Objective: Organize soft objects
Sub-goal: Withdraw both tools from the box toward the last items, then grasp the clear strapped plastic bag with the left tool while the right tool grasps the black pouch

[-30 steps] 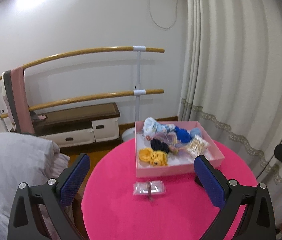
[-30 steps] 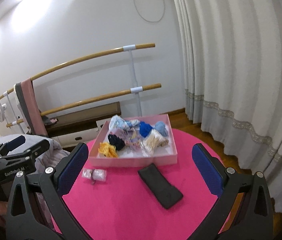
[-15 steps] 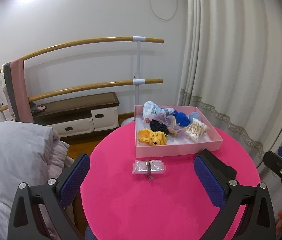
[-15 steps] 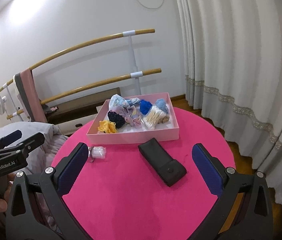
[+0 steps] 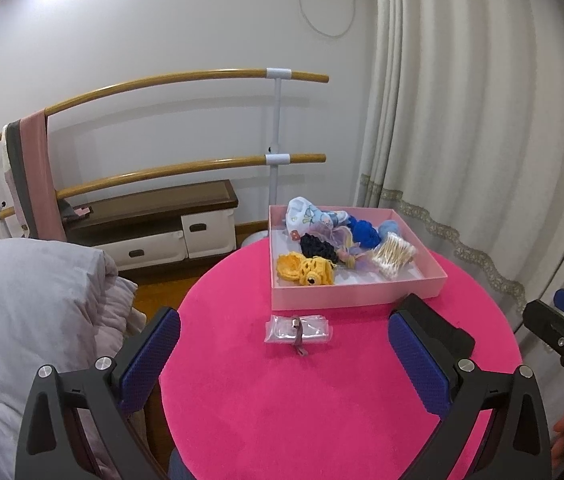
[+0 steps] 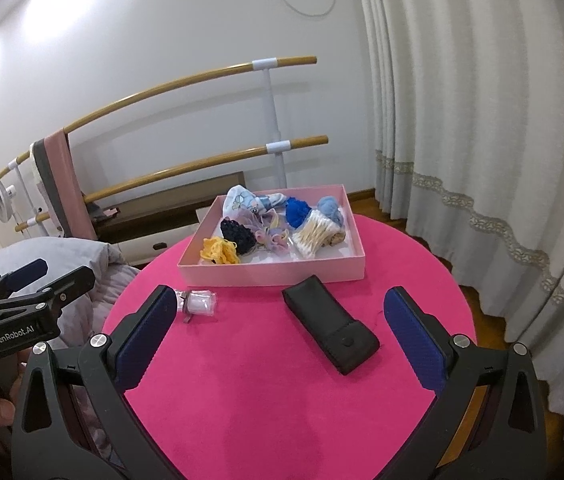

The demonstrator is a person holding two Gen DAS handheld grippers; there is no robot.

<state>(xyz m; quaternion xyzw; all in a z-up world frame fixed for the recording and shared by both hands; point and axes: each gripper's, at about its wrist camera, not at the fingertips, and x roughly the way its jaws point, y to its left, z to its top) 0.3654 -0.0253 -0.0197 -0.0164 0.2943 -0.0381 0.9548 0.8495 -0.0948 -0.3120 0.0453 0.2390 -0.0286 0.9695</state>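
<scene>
Soft objects sit heaped in the pink box (image 6: 273,270) ahead of both grippers: a yellow crochet piece (image 6: 219,251), a dark knit piece (image 6: 236,235), a blue yarn ball (image 6: 297,210), a pale blue tuft (image 6: 330,207), a printed cloth (image 6: 241,200) and a bundle of cotton swabs (image 6: 316,237). On the pink round surface (image 6: 265,392), just short of the box, a black pouch (image 6: 330,322) lies between the right gripper's fingers in its view, and a small clear packet (image 6: 198,303) lies just beyond its left finger.

Compared with a second ago, both views have dropped and drawn in: the box and loose items sit lower and larger, more of the surface shows, and in the right wrist view the pouch now lies closer to the gripper.

The left gripper (image 5: 284,354) is spread wide and empty, the packet (image 5: 298,328) ahead between its fingers. The right gripper (image 6: 277,334) is likewise wide and holds nothing.

In the left wrist view the pouch (image 5: 438,324) is mostly hidden behind the right finger. What the packet holds is hard to make out. Each gripper appears only partly at the edge of the other's view, cut off by the frame.
</scene>
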